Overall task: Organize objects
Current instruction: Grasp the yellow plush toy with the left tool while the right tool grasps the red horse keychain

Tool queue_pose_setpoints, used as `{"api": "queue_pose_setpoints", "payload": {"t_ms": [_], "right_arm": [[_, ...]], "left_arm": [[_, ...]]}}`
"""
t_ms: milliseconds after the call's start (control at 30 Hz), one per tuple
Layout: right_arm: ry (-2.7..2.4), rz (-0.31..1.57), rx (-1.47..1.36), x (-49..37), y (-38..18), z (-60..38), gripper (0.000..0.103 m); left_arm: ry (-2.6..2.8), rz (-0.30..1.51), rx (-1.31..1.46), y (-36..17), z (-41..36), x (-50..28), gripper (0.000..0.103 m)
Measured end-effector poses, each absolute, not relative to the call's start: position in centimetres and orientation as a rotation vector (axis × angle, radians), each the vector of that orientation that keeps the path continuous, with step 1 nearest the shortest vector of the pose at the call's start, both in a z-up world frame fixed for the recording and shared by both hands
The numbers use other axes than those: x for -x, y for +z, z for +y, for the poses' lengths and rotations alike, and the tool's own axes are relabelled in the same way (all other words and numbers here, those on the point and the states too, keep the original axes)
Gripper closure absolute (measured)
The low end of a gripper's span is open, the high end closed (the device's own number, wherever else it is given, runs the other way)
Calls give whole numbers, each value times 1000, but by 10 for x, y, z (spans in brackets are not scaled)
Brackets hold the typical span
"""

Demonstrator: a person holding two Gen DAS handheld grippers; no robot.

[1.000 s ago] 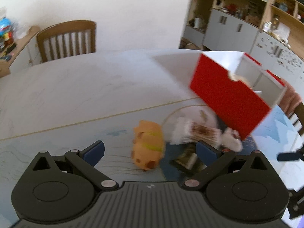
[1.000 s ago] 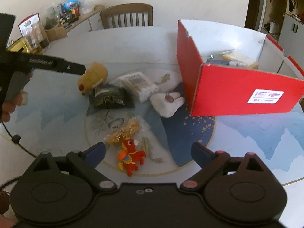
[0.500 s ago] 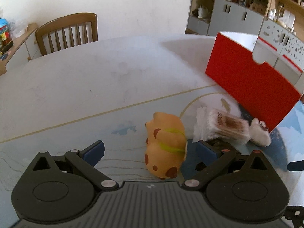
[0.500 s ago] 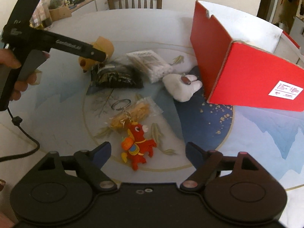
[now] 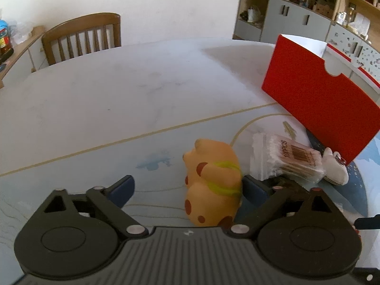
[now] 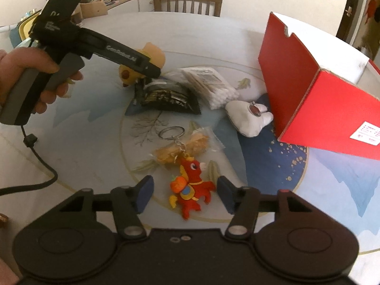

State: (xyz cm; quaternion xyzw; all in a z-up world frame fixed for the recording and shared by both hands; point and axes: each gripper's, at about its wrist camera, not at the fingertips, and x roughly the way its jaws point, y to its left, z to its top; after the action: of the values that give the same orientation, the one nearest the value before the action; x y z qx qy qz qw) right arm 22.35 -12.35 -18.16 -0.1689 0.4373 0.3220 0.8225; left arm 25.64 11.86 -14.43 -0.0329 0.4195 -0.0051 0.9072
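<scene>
Left gripper [image 5: 187, 186] is seen low over the table [image 5: 118, 99], jaws closing but not yet gripping: the orange toy dog [image 5: 213, 185] stands between the pads, up against the right-hand pad, with a clear gap to the left-hand one. Right gripper [image 6: 182, 191] is also closing; the red horse keychain [image 6: 190, 190] lies flat between its pads, neither pad pressing on it. The keychain's ring [image 6: 172, 133] rests on a small clear packet of yellowish snacks [image 6: 187, 146]. Beyond that, a black packet [image 6: 166, 98] is seen touching a bag of cotton swabs [image 6: 209, 83], and a white plush [image 6: 247, 118] lies just beside the red box [image 6: 315, 109]. The box is open at the top and stands on the table at the right; its contents cannot be made out. A hand [image 6: 26, 76] is seen holding the left gripper's handle. A wooden chair [image 5: 83, 38] stands at the far table edge.
</scene>
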Motion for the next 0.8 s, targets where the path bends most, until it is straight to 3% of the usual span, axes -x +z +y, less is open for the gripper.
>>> {"api": "queue_pose_setpoints", "payload": {"t_ms": [67,233,800], "right_arm": [[678,932,360,-223,-181,-123,50],[655,944,334,-226,-179,-127,63],[630,906,165,-226,-147,-162,64]], "left_arm": [[-31,866,63,-144,117,-257,18],[-89,860,39,-140,106,-256,55],[-29,871,64,-109,103,-231,57]]}}
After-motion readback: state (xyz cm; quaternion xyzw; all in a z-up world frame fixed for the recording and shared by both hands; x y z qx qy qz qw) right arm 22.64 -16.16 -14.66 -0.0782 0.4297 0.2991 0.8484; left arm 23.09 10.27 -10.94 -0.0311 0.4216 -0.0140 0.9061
